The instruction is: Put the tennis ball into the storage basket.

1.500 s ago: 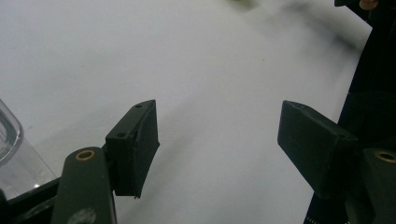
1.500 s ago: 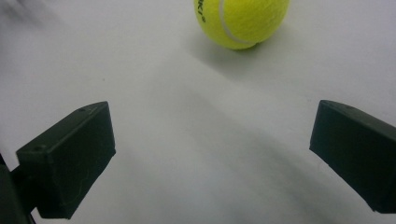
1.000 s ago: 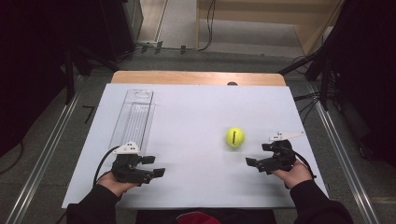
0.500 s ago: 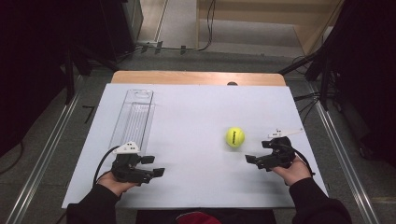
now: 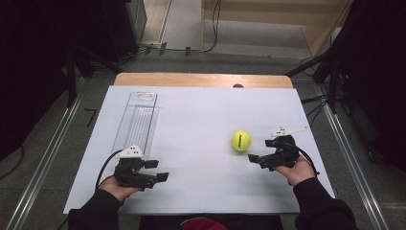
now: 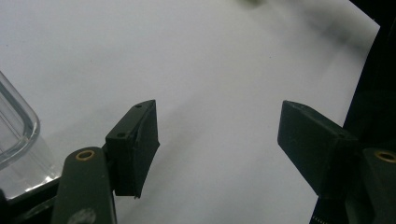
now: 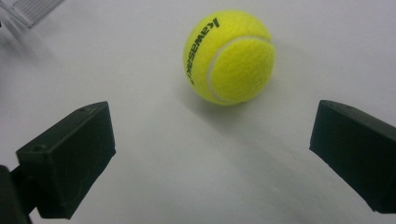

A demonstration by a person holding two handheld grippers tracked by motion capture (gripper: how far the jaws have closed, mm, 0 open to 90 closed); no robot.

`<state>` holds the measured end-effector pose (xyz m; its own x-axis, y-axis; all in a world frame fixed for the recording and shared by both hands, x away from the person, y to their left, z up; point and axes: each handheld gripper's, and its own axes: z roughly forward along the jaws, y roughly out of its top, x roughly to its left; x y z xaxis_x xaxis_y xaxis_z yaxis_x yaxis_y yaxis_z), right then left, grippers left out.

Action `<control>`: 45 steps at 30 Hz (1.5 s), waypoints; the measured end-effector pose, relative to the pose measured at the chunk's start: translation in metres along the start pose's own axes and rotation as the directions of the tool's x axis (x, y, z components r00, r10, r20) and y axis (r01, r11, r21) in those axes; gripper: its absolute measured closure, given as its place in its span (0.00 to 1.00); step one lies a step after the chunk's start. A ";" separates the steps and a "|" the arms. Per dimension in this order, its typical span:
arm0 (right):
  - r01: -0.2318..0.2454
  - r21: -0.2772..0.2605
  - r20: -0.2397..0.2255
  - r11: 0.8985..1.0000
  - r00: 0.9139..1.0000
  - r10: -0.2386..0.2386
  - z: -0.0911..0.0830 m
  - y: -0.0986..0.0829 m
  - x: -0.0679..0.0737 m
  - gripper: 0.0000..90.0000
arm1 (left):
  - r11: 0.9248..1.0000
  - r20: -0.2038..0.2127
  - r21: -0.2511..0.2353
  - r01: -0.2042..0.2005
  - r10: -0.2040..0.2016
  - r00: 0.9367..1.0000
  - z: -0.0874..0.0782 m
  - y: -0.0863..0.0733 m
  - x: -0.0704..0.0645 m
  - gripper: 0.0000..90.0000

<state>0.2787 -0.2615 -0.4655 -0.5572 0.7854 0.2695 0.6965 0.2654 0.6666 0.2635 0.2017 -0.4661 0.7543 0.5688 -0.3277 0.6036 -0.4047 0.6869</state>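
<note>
- left gripper (image 5: 154,171) sits low at the near left of the white surface (image 5: 201,124), held in a hand (image 5: 117,187) with a dark sleeve; cable loops off its left side.
- its fingers (image 6: 135,140) are released, wide apart, nothing between them, bare white surface under the gap in the left gripper view.
- in that same view the rounded corner of the clear tray (image 6: 16,126) lies just beside the left-hand finger, at the frame's left edge.
- right gripper (image 5: 256,158) sits at the near right, held in the other hand (image 5: 299,167), pointing left toward the ball; a white three-cornered plate rides above it.
- its fingers (image 7: 70,149) are also released, spread wide, holding nothing.
- tennis ball (image 5: 241,140), yellow-green, rests on the surface just beyond and left of the right gripper's tips, near but not touching.
- in the right gripper view the tennis ball (image 7: 229,56) lies ahead of the open gap, roughly centred between the two fingers, apart from both; black lettering and a white seam face the camera; soft shadow beneath it.
- clear tray (image 5: 136,120), long and narrow, lies lengthwise on the left part of the surface, beyond the left gripper, running toward the far edge; well apart from the ball.
- far edge: a strip of wooden tabletop (image 5: 201,80) shows past the white sheet.
- beyond that, grey floor (image 5: 182,28) with cables and dark stands to both sides.
</note>
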 end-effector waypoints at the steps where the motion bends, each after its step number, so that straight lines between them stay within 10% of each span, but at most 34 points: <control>1: 0.002 -0.001 -0.002 1.000 1.000 -0.002 0.000 0.003 0.000 0.00 | 1.000 0.000 0.001 0.000 0.000 1.000 0.000 0.000 0.000 0.33; 45: 0.071 -0.003 0.013 0.997 0.997 -0.071 0.021 0.067 0.002 0.00 | 1.000 0.004 0.012 0.000 0.000 1.000 0.000 -0.001 0.001 0.33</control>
<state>0.3332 -0.2304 -0.4351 -0.5993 0.7718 0.2124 0.6538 0.3188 0.6862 0.2636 0.2022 -0.4670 0.7555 0.5660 -0.3299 0.6062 -0.4131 0.6795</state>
